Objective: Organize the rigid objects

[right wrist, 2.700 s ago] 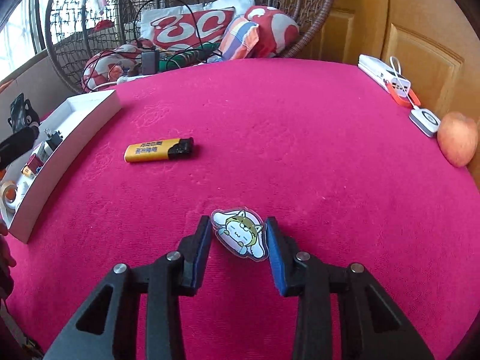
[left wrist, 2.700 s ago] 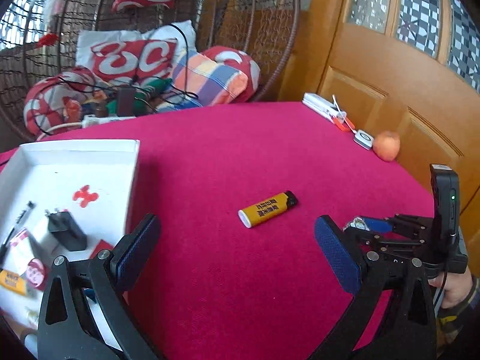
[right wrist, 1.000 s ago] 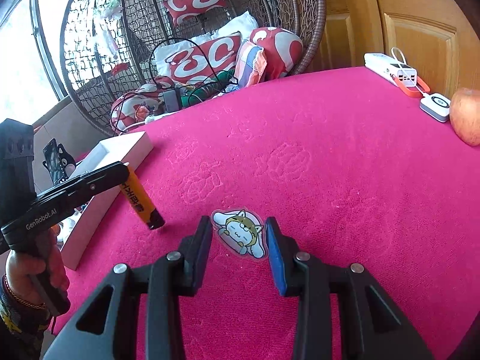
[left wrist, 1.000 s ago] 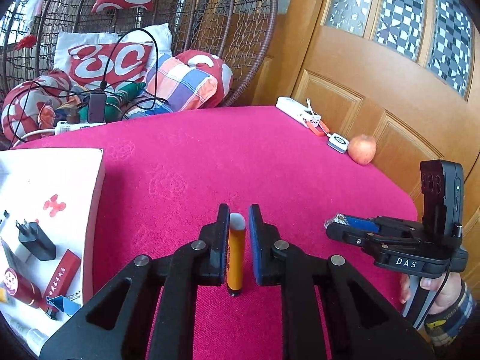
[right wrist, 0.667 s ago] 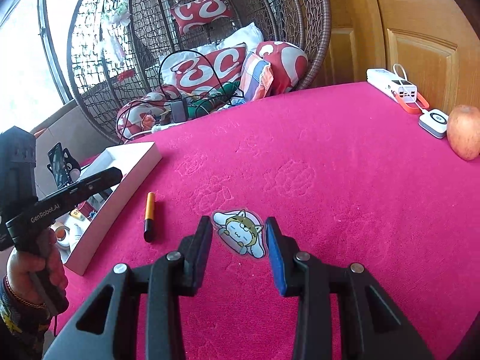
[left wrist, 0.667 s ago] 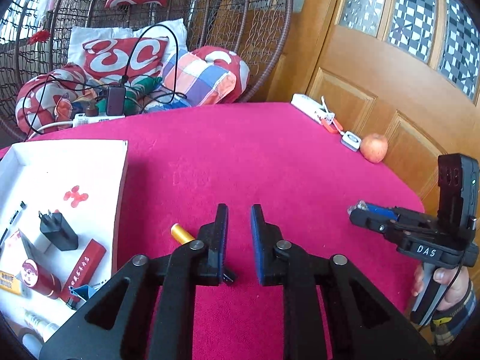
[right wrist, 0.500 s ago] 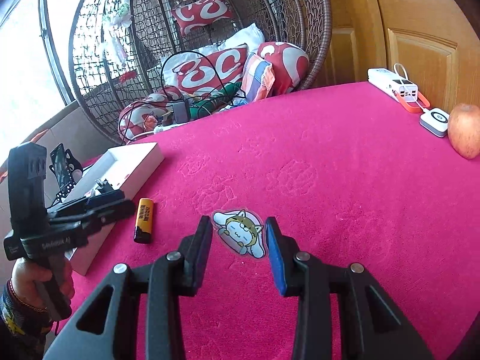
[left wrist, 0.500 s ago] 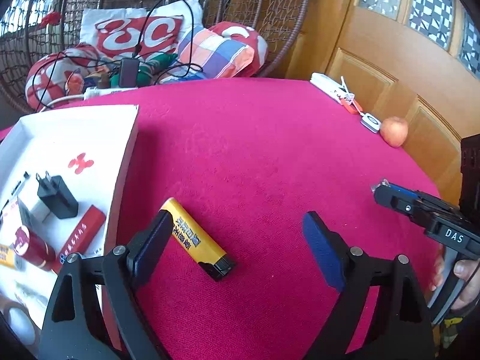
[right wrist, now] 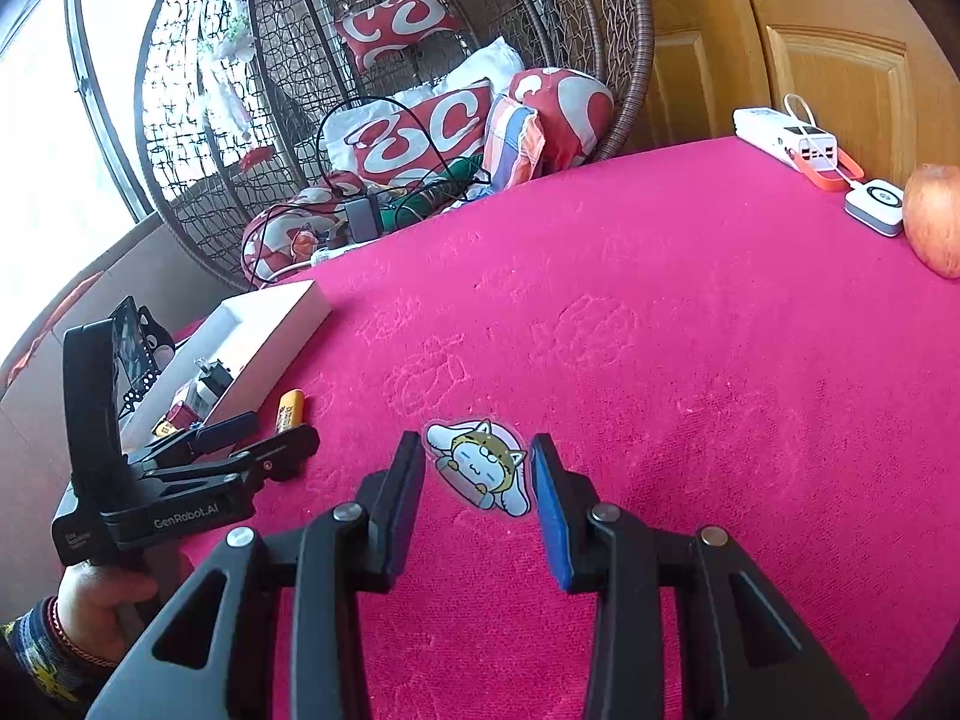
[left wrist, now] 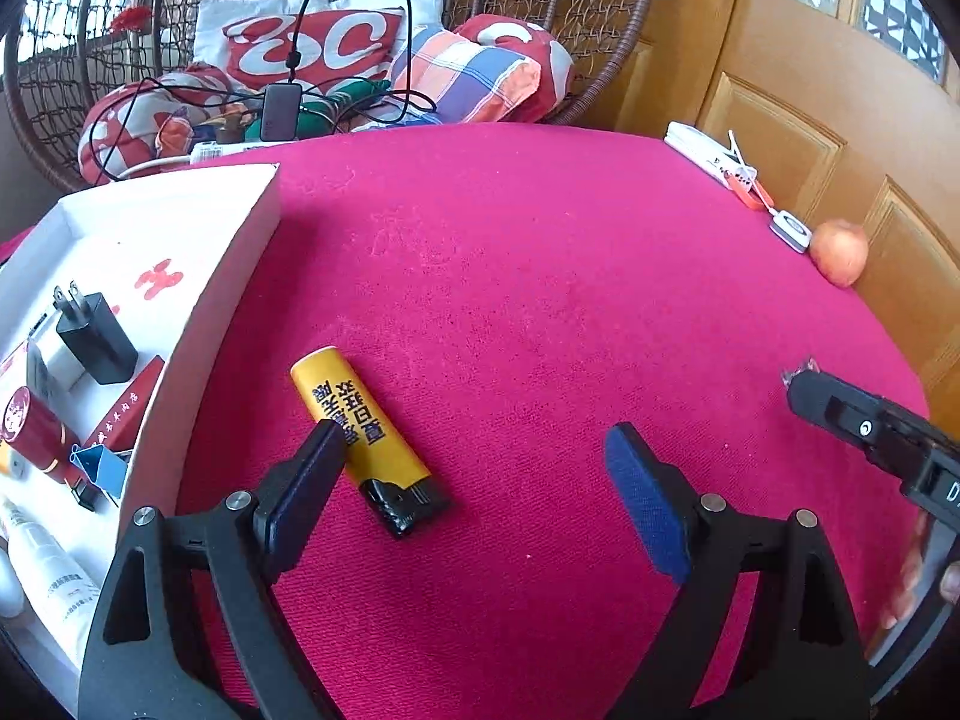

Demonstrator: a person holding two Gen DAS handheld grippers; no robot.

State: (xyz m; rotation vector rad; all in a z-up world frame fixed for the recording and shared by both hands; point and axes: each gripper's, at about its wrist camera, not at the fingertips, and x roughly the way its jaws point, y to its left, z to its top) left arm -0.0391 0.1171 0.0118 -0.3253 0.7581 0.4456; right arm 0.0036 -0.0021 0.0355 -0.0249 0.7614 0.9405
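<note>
A yellow lighter (left wrist: 366,444) with a black cap lies flat on the red tablecloth, just right of the white box (left wrist: 240,276). My left gripper (left wrist: 480,480) is open wide and empty, its left finger over the lighter's edge. The lighter also shows in the right wrist view (right wrist: 290,411) beside the box (right wrist: 270,330). My right gripper (right wrist: 477,474) is shut on a cartoon cat badge (right wrist: 480,465) and holds it above the cloth at mid table.
The box holds a black charger (left wrist: 90,330), a red stamp (left wrist: 33,432), a red case, a blue clip and a white tube. A power bank (right wrist: 786,138), a small white device (right wrist: 876,204) and an apple (right wrist: 933,216) lie at the far right edge. A wicker chair with cushions stands behind.
My left gripper carried the lighter toward the box, dropped it on the cloth beside the box and opened wide. My right gripper has kept hold of the badge, lifted off the cloth.
</note>
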